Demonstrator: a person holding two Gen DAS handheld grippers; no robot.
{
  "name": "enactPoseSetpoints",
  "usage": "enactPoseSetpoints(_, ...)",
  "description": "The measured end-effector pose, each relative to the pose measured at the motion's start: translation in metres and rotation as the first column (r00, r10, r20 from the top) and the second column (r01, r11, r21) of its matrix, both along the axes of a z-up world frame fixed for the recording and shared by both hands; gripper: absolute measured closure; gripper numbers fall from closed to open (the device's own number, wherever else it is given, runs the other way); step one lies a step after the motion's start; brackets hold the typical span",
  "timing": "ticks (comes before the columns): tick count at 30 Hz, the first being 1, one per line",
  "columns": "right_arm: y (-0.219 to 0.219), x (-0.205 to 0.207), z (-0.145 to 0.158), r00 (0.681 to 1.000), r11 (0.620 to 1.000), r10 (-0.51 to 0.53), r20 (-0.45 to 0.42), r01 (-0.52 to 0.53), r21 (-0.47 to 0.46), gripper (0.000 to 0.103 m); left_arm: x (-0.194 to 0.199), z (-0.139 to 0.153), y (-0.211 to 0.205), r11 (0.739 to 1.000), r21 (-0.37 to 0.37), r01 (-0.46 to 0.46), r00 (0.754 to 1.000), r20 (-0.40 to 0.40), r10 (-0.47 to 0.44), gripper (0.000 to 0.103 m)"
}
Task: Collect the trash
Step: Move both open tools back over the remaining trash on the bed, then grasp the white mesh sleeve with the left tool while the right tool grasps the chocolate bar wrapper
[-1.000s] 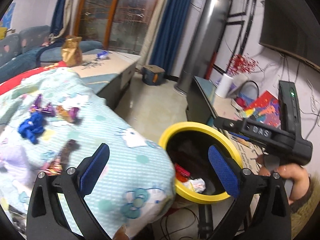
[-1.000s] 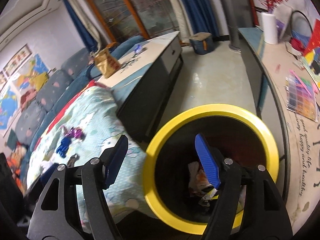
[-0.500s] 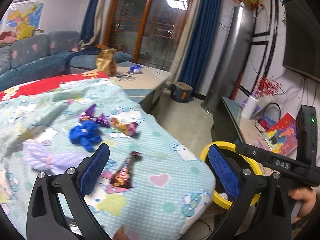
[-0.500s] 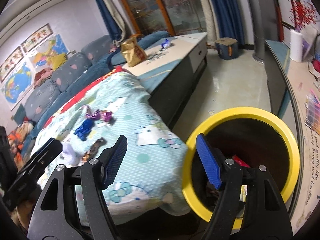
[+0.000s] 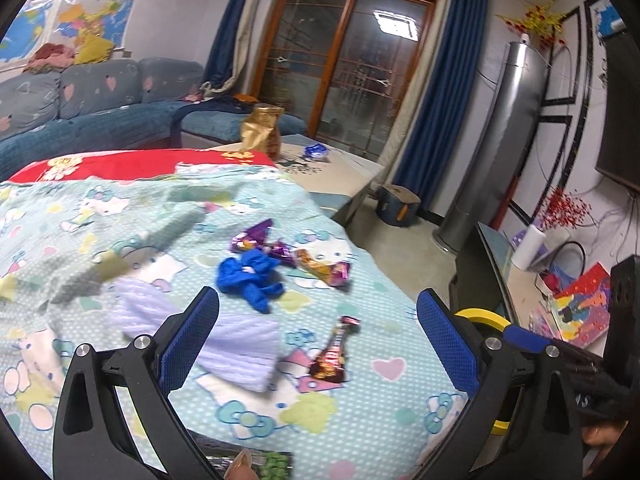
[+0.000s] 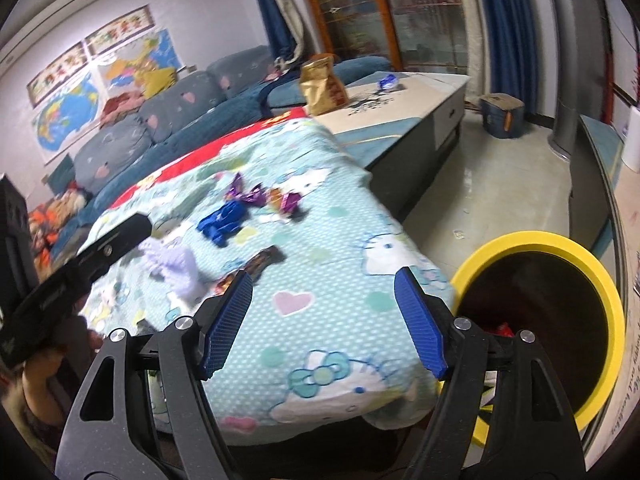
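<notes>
Four wrappers [image 5: 256, 236] and one blue scrap [image 5: 250, 278] lie on a cartoon-print blanket [image 5: 380, 408] beside one yellow bin [image 6: 600, 280]; left gripper [image 5: 316, 344] and right gripper [image 6: 324, 316] gape wide, empty.

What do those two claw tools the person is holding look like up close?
Both look alike. The left gripper and right gripper each have two black, matte plastic fingers with triangular cut-outs and silver bolts. Their inner pads are bright blue with a fine mesh texture. The right one's black handle body carries white lettering, too blurred to read.
</notes>
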State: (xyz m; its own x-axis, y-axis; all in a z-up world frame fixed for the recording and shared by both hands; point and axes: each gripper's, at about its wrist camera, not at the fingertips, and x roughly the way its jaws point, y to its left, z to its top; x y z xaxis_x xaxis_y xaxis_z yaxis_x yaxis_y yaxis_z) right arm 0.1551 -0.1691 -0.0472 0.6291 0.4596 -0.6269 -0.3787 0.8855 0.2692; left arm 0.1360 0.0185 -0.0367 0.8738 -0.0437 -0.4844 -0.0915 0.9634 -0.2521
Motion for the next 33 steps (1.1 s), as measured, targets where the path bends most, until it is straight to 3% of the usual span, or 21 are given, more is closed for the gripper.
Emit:
enactPoseSetpoints(16,0.078,-0.004,-0.011,0.991,0.988,0.132,-0.001,-0.132,-0.077,0.037,-0.013,-0.014,0.074,0.981,-0.065,-0.181,0.983,-0.033,0.179,0.007)
enactPoseSetpoints(29,0.116,0.014,-0.031,0.991,0.984,0.131,-0.029,-0.134,-0.114,0.038,-0.015,-0.042,0.123,0.951,-0.155,-0.268,0.962,-0.103,0.254,0.007)
enactPoseSetpoints(33,0.12,0.021,-0.039,0.992,0.985,0.119,-0.044,-0.124,-0.119,0.042,-0.008,-0.053,0.135,0.937,-0.224,-0.269,0.96,-0.137,0.243,0.007)
